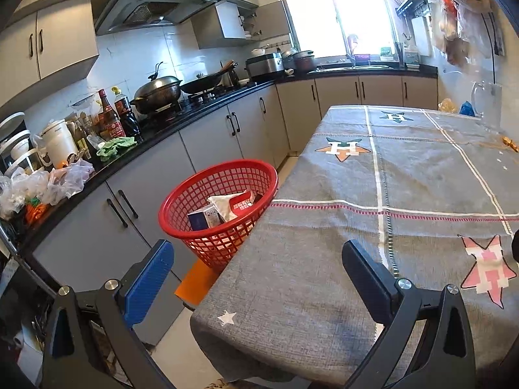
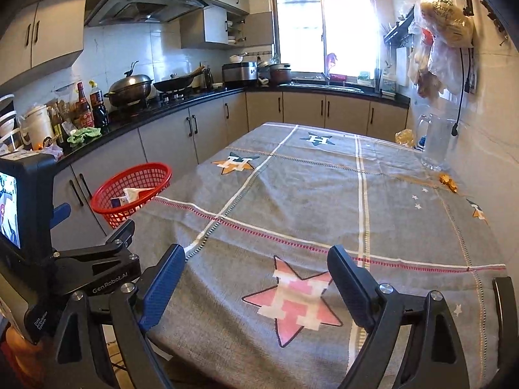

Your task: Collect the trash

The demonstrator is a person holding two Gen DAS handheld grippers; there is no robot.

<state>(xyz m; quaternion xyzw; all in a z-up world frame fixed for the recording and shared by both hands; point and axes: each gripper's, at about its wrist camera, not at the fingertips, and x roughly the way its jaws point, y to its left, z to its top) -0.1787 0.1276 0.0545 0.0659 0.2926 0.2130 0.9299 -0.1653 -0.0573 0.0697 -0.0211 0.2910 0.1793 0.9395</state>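
A red mesh basket point(image 1: 181, 201) stands beside the table's left edge; it also shows in the right wrist view point(image 2: 107, 194). Inside lie a blue-and-white box point(image 1: 202, 218), crumpled white paper point(image 1: 223, 206) and a red packet point(image 1: 243, 202). My left gripper point(image 1: 256, 275) is open and empty, over the table's near left corner, short of the basket. My right gripper point(image 2: 256, 282) is open and empty above the pink star on the grey tablecloth point(image 2: 324, 201). Small orange scraps point(image 2: 448, 184) lie at the table's far right.
A black counter point(image 1: 155, 139) with bottles, pots and plastic bags runs along the left. A clear jug point(image 2: 436, 142) and a yellow bag point(image 2: 405, 136) stand at the table's far right by the wall. Bags hang on the right wall point(image 2: 444, 26). The left gripper's body point(image 2: 65, 253) is at lower left.
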